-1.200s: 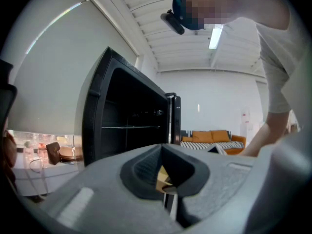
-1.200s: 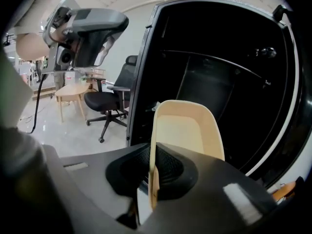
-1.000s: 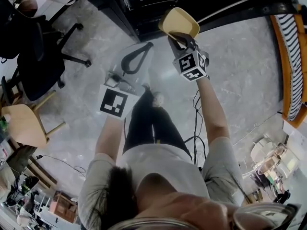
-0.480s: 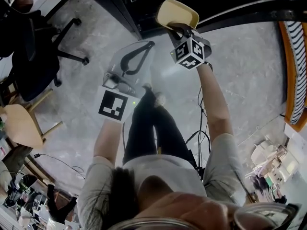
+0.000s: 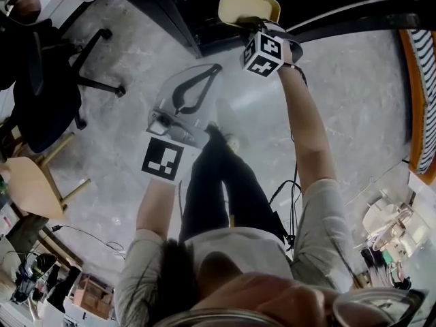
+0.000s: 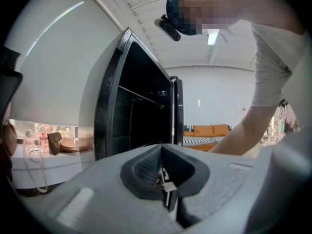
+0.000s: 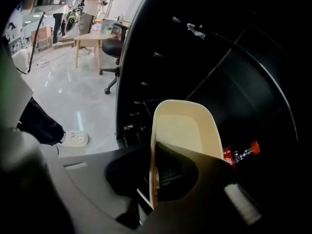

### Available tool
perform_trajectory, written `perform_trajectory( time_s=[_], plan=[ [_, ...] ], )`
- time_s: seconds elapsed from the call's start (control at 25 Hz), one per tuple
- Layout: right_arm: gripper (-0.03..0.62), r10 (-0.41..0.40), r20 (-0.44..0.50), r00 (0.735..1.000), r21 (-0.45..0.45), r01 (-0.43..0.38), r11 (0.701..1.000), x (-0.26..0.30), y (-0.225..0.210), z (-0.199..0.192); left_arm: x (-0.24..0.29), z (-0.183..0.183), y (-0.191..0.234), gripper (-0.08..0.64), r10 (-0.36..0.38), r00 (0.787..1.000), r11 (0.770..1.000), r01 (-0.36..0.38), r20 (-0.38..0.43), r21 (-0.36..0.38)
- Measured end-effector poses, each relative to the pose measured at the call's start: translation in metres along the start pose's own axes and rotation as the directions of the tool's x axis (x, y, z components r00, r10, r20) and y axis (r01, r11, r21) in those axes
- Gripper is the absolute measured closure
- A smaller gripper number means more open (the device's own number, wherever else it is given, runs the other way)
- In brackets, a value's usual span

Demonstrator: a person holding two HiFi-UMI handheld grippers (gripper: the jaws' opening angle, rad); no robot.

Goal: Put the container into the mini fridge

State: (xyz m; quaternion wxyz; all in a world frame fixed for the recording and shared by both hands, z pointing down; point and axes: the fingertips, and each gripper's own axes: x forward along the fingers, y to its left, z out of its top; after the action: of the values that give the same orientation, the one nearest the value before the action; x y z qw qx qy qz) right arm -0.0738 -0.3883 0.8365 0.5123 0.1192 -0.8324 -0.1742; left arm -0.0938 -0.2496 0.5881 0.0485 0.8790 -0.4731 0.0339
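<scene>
Right gripper (image 7: pixel 155 175) is clamped on the near rim of the cream container (image 7: pixel 183 129), one jaw inside the wall and one outside. We see the container held up at the mouth of the open mini fridge (image 7: pixel 234 89), not yet resting on anything. In the head view the right gripper (image 5: pixel 256 27) is reaching forward with the container (image 5: pixel 248 5) against the dark fridge front. Left gripper (image 6: pixel 163 174) hangs back with its jaws together on nothing.

Step in hand, as we judge it: the carry-in. The next move calls for pushing further inside, levelling the container onto a shelf clear of the red-capped bottle (image 7: pixel 242 152), then letting go.
</scene>
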Motion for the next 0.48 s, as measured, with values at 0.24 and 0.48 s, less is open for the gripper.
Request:
perform_trajectory(
  time_s=[0.24, 0.48],
  plan=[
    [0.578, 0.017, -0.067, 0.998, -0.045, -0.020, 0.999, 0.020, -0.011, -0.006, -0.005, -0.007, 0.003, 0.558, 0.002, 1.000, 1.000, -0.002, -0.014, 0.005],
    [0.565, 0.036, -0.121, 0.992, -0.099, -0.048, 0.994, 0.036, -0.013, -0.010, -0.010, -0.011, 0.009, 0.558, 0.014, 1.000, 1.000, -0.014, -0.021, 0.000]
  ],
)
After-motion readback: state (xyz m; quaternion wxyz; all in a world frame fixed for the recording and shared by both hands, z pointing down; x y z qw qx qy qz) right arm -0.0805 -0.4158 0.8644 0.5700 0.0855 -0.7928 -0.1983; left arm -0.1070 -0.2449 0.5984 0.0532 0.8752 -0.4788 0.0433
